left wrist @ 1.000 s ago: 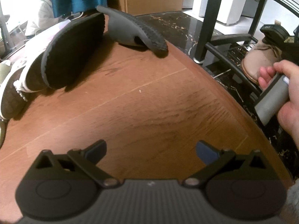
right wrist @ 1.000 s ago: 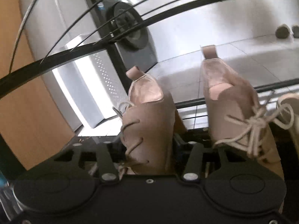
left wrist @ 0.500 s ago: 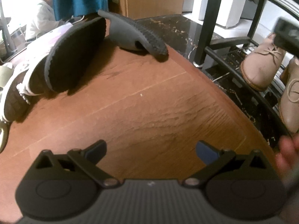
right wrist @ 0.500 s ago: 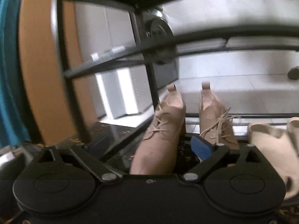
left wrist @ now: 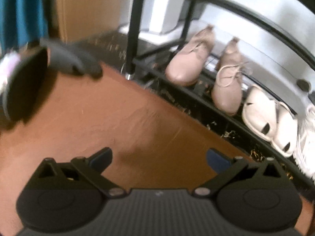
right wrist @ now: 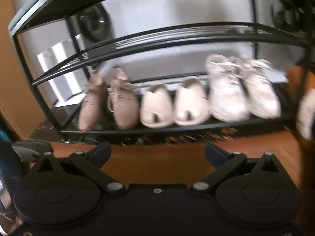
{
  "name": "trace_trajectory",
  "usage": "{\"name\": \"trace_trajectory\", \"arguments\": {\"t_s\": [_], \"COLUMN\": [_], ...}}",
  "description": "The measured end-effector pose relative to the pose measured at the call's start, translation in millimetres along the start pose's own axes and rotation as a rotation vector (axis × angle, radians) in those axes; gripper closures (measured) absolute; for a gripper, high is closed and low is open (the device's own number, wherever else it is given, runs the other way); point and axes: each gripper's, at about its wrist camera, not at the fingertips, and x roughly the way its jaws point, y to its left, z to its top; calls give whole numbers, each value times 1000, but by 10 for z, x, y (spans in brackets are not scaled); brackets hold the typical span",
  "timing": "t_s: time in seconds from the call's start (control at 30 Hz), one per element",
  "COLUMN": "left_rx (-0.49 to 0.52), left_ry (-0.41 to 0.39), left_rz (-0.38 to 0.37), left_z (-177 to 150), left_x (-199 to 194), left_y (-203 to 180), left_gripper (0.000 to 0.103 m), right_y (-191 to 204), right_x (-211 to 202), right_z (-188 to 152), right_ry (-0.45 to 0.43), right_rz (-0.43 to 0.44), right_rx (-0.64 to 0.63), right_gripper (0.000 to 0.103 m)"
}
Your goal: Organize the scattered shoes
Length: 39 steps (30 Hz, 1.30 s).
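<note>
Both sets of tongs stood wide and empty: the left tongs [left wrist: 159, 157] hung over the bare reddish-brown wooden floor [left wrist: 110, 118], and the right tongs [right wrist: 157, 153] faced the black metal shoe rack [right wrist: 177, 37] from a little way off. On the rack's bottom shelf three pairs sat in a row, toes out: the tan lace-up leather shoes [right wrist: 110, 102] at the left end, the cream slip-on shoes with cut-out toes [right wrist: 173, 106] in the middle, and the white chunky trainers [right wrist: 244, 90] on the right, each pair touching or nearly touching its neighbour. Scattered shoes remained on the floor at the left: a grey rubber slipper [left wrist: 72, 59] lying near the rack's post, and just beside it a shoe tipped up to show its dark flat sole [left wrist: 25, 82], with something pale and pinkish behind it, too blurred to name. A fluffy white thing [right wrist: 305, 114] showed at the right edge, unclear. The step in hand looked like turning from the rack to fetch the next stray, most likely the slipper or the tipped shoe. To do it well, I'd have said: bring the left tongs in low along the floor, take the slipper across its strap or sidewall rather than its floppy toe, close firmly, and lift it clear before swinging toward an open shelf.
</note>
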Motion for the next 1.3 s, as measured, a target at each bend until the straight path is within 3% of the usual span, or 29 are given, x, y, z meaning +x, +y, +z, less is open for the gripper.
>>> {"name": "trace_trajectory", "arguments": {"t_s": [0.17, 0.23, 0.43, 0.53, 0.77, 0.97, 1.3], "left_rx": [74, 109, 207, 251, 319, 367, 341], "left_ry": [-61, -82, -103, -158, -169, -175, -157], "left_rz": [5, 2, 13, 9, -58, -74, -97], "left_z": [-29, -51, -124, -218, -462, -569, -583], "left_x": [-313, -435, -771, -1023, -1301, -1303, -1232], "left_y": [-110, -171, -390, -486, -719, -824, -783], "left_gripper": [1, 1, 1, 1, 1, 1, 1], "right_y": [-237, -345, -727, -869, -1065, -1116, -1076], "right_x": [-422, -589, -654, -649, -717, -681, -582], "right_z": [-208, -364, -581, -547, -516, -517, -537], "right_ry": [-99, -197, -307, -295, -331, -320, -302], "right_rz": [-34, -54, -92, -80, -58, -49, -58], "right_rx": [-32, -72, -48, 29, 109, 137, 129], "right_gripper": [0, 0, 0, 0, 0, 0, 0]}}
